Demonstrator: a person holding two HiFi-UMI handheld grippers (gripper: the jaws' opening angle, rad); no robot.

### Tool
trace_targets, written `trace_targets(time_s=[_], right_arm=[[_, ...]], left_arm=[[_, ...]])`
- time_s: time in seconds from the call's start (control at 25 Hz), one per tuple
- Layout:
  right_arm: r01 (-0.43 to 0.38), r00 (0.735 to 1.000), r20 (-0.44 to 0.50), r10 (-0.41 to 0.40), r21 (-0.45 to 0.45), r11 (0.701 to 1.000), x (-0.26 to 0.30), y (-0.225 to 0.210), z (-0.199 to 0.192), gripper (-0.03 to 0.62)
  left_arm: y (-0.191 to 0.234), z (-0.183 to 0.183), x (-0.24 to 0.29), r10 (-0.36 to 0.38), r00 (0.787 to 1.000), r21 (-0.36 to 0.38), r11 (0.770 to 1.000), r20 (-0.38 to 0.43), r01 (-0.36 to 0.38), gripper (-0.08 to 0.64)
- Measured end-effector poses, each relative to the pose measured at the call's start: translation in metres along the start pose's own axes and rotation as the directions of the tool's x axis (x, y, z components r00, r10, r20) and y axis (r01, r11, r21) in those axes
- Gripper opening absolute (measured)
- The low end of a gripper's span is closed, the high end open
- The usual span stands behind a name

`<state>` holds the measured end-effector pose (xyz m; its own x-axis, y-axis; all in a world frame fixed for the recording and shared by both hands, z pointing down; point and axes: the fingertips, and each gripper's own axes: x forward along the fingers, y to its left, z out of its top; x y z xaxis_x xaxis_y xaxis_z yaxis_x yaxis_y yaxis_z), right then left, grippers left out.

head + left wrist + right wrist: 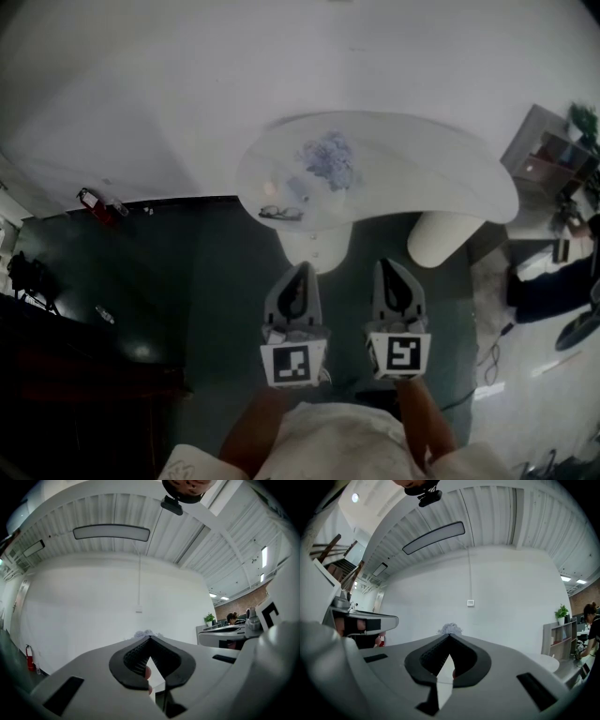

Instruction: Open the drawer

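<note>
Pair, side by side: left tongs (302, 270), right tongs (392, 266), both clenched, nothing gripped. Tips toward white bench (450, 178) bearing glasses (280, 213), flowers (328, 159).

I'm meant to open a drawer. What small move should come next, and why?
Probably step closer to the white table and look for the drawer, since none shows in any view yet. The left gripper and right gripper are both shut, empty, and short of the table's near edge.
</note>
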<state>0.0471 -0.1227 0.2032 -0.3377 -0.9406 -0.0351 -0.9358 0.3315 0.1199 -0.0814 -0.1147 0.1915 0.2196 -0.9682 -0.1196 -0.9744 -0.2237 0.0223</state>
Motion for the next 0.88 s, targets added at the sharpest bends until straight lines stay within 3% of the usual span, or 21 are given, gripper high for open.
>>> trace_targets(time_s=[0.28, 0.88], right_arm=[[-0.014, 1.0, -0.002, 0.014, 0.008, 1.0, 0.032, -0.031, -0.008, 0.005], [-0.134, 0.991, 0.021, 0.133, 0.049, 0.99, 0.097, -0.103, -0.021, 0.005]], left_arm=[[-0.01, -0.009, 0.043, 0.016, 1.0, 0.009, 1.0, -0.019, -0.016, 0.002], [-0.032, -0.018, 0.119, 0.156, 0.988, 0.037, 0.987, -0.022, -0.155, 0.002]])
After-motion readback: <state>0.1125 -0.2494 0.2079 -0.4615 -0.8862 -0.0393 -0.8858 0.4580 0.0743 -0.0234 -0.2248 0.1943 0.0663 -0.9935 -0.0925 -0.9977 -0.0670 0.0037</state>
